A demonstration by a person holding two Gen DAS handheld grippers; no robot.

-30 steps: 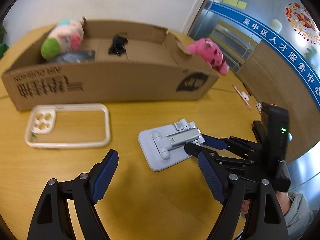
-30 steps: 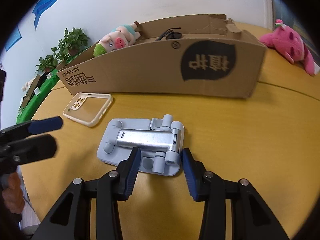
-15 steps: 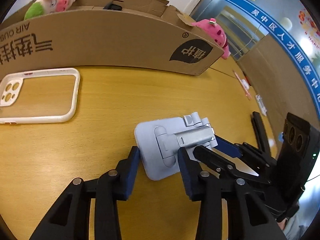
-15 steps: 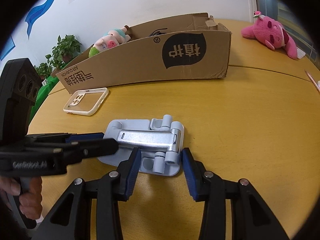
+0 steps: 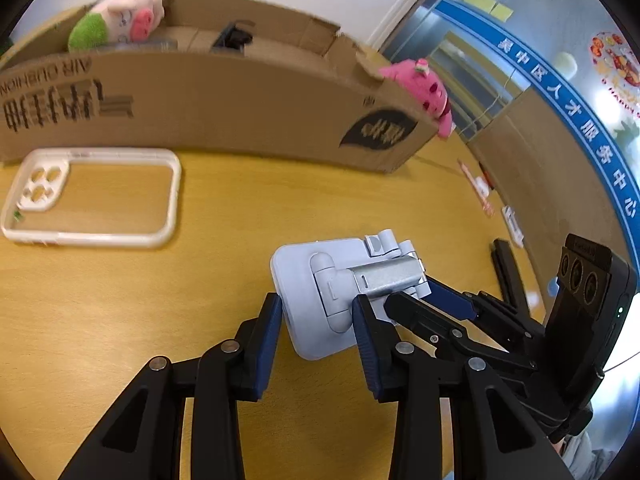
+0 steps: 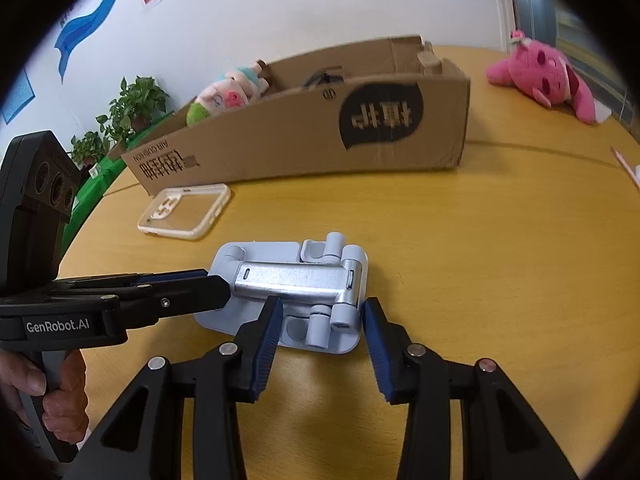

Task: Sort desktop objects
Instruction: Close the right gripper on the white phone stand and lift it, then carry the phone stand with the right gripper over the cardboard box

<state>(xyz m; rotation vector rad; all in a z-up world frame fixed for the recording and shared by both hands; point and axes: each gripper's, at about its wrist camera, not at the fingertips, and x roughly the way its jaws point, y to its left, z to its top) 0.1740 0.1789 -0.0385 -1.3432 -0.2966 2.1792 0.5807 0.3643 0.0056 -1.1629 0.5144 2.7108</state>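
The folded phone stand (image 5: 320, 300) lies flat on the yellow wooden surface (image 5: 120, 300), in front of the long cardboard box (image 5: 224, 108) and to the right of the clear phone case (image 5: 92, 196). A second ago the left tool (image 5: 316, 320) hung wide open, well short of the stand; now its jaws have come in around the near end of the stand's base and are closing, the stand between them, both blue pads at the base's edges, though whether they press firmly is hard to tell. The right tool (image 6: 322, 324) has barely changed: its jaws stand partly open on either side of the stand's hinged end, the left pad just under the silver arm, the right pad just beside the base with a sliver of surface showing between, so it straddles rather than grips. In the right wrist view the left tool reaches in from the left, its tip overlapping the silver arm's end, where earlier it was well clear of the stand. A hand (image 6: 48, 384) holds its grip. In the box lie a pig plush (image 5: 120, 16) and a black item (image 5: 234, 36). A pink plush (image 6: 544, 76) lies on the surface beyond the box's right end.
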